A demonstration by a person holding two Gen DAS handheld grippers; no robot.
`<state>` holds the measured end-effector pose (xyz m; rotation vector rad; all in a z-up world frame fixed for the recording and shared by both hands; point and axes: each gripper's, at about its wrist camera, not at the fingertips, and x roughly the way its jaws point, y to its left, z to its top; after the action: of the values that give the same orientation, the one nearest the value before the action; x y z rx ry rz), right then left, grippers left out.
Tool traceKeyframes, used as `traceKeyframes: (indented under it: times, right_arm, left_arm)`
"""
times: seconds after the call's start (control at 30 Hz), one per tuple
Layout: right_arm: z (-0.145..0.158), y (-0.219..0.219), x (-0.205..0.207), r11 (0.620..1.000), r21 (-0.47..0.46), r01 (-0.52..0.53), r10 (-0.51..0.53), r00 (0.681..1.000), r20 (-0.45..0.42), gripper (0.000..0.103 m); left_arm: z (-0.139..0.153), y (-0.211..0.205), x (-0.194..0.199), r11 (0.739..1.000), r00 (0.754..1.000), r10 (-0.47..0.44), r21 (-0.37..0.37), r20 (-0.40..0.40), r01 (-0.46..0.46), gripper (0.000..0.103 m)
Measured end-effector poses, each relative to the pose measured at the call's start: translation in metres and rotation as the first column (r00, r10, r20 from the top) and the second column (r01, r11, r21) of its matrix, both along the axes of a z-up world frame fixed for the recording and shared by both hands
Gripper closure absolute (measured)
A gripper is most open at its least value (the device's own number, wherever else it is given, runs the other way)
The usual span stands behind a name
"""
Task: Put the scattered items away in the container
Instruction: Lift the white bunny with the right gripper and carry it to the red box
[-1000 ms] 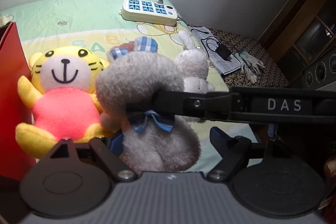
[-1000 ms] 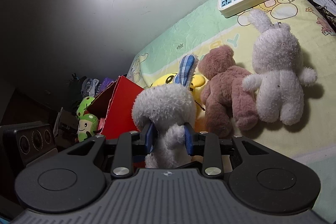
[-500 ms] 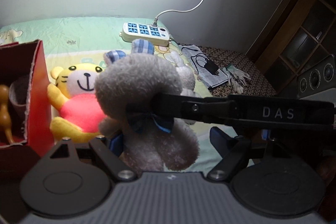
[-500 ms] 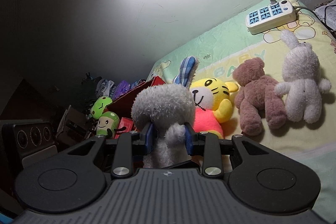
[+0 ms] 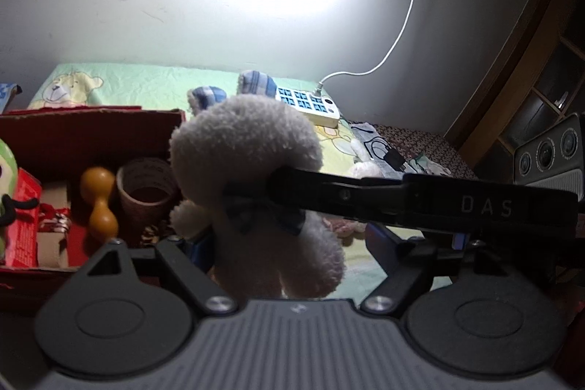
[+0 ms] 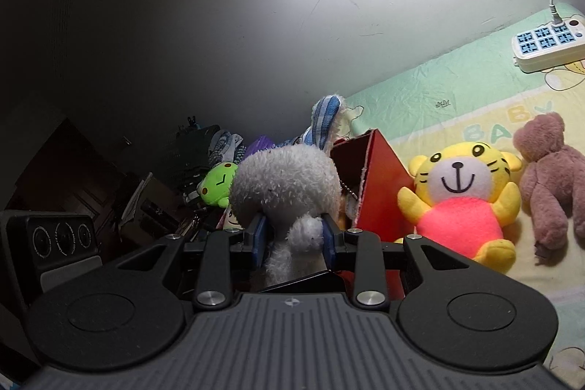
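Note:
A grey plush rabbit (image 5: 248,148) with blue plaid ears hangs in the air beside the near right corner of the red cardboard box (image 5: 91,134). My right gripper (image 6: 292,236) is shut on the rabbit (image 6: 285,185) at its neck; in the left wrist view its black finger (image 5: 402,200) crosses in from the right. My left gripper (image 5: 289,243) stands around the rabbit's body, and its right pad is clear of the fur. On the bed sheet right of the box (image 6: 376,192) lie a yellow tiger (image 6: 460,203) and a brown bear (image 6: 548,178).
The box holds a green plush (image 6: 215,185), a wooden gourd shape (image 5: 100,200), a paper cup (image 5: 146,192) and a red packet (image 5: 22,218). A power strip (image 5: 307,103) with its cable lies by the wall. A wooden shelf (image 5: 530,68) stands at right.
Both grippers rose and swung left with the rabbit, from over the tiger to beside the red box. The box's inside came into the left wrist view; the tiger left it.

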<state>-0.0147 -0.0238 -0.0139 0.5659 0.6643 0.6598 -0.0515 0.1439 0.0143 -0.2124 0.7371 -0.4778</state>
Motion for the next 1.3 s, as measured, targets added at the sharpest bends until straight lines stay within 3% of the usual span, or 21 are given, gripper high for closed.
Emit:
traceKeyframes:
  times: [0.4, 0.67, 1.3]
  right_arm:
    - [0.000, 0.073, 0.019, 1.000, -0.008, -0.020, 0.020, 0.999, 0.029, 0.070]
    - [-0.008, 0.094, 0.038, 1.000, -0.013, -0.013, 0.014, 1.000, 0.007, 0.070]
    - [-0.051, 0.135, 0.099, 0.999, -0.022, -0.040, 0.035, 0.979, -0.201, 0.069]
  left_arm:
    - [-0.003, 0.076, 0.008, 0.999, 0.998, 0.048, 0.018, 0.034, -0.048, 0.020]
    - [-0.016, 0.098, 0.025, 0.998, 0.998, 0.052, 0.037, 0.031, -0.053, 0.020]
    - [-0.064, 0.140, 0.080, 0.987, 0.989, 0.124, 0.113, -0.087, -0.113, 0.020]
